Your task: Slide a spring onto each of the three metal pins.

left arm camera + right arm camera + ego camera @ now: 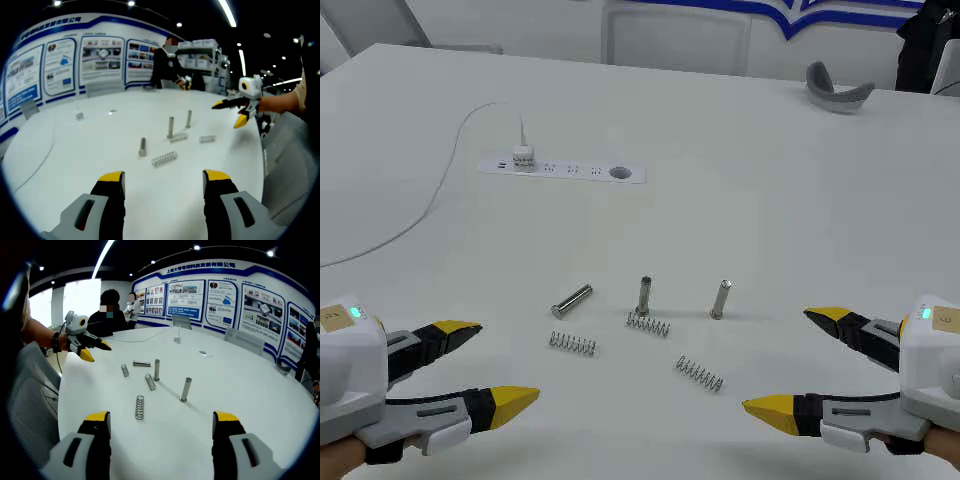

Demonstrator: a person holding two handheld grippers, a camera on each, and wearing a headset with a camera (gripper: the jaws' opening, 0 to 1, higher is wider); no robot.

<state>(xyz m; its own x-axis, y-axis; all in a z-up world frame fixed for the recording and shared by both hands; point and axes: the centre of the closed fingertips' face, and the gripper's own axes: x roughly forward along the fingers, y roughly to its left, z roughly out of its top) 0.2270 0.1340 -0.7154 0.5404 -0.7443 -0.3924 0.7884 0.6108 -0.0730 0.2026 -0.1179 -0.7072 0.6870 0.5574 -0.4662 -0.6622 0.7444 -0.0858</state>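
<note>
- The left gripper [488, 364] sits at the lower left of the head view. Its yellow-tipped jaws are spread wide with nothing between them.
- The right gripper [792, 361] sits at the lower right of the head view. Its jaws are equally wide apart and also hold nothing.
- Both grippers hover over the white table [740, 220], well apart from each other, with the parts between them.
- Three metal pins are in a row in the lower middle of the head view.
- The left pin [572, 300] lies on its side.
- The middle pin [644, 294] stands upright.
- The right pin [721, 298] also stands on end, leaning slightly.
- No pin has a spring on it. All three springs lie flat on the table, nearer the person than the pins.
- The left spring [572, 343] lies just below the lying pin in the frame.
- The middle spring [648, 323] lies just beside the foot of the middle pin. Whether they touch cannot be told.
- The right spring [699, 373] lies lowest in the frame, between the middle and right pins and apart from both.
- A white power strip [570, 170] lies in the upper middle of the head view. It has a plug [523, 155] in its left end, and a cable [440, 185] trails off to the left edge.
- A grey curved object [838, 92] rests at the upper right.
</note>
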